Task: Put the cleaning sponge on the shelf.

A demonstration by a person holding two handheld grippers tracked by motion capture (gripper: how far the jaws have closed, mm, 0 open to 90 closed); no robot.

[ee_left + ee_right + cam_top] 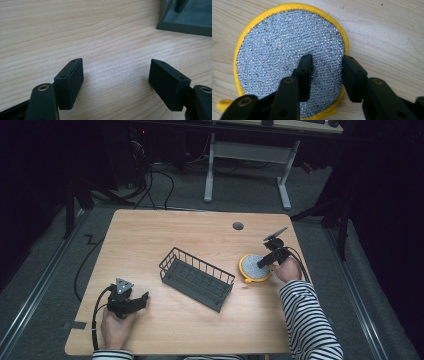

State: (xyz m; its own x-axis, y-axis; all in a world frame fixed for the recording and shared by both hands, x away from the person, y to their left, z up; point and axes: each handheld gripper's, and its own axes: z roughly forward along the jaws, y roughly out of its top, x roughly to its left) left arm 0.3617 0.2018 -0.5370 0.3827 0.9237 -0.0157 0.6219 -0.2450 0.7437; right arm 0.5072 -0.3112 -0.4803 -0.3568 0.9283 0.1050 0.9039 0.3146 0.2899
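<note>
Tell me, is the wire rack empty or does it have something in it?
Empty. In the high view the wire rack stands upright mid-table with a bare floor, and the round scrubbing pad lies flat on the table beside it.

Black two-jaw left gripper, grey triangular plate, black cable; striped sleeve

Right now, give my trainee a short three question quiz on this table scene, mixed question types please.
1. True or false: the left tongs hold the wire basket.
2. Which thing lies under the right tongs? A) a round scrubbing pad with a yellow rim B) a sponge block C) a cup
3. Fill in: the wire basket stands between the left tongs and the ____.

Key
1. False: the left tongs stand open over bare table, beside the basket.
2. A: one jaw rests on the silver mesh, the other near the pad's rim.
3. Scrubbing pad.
</note>
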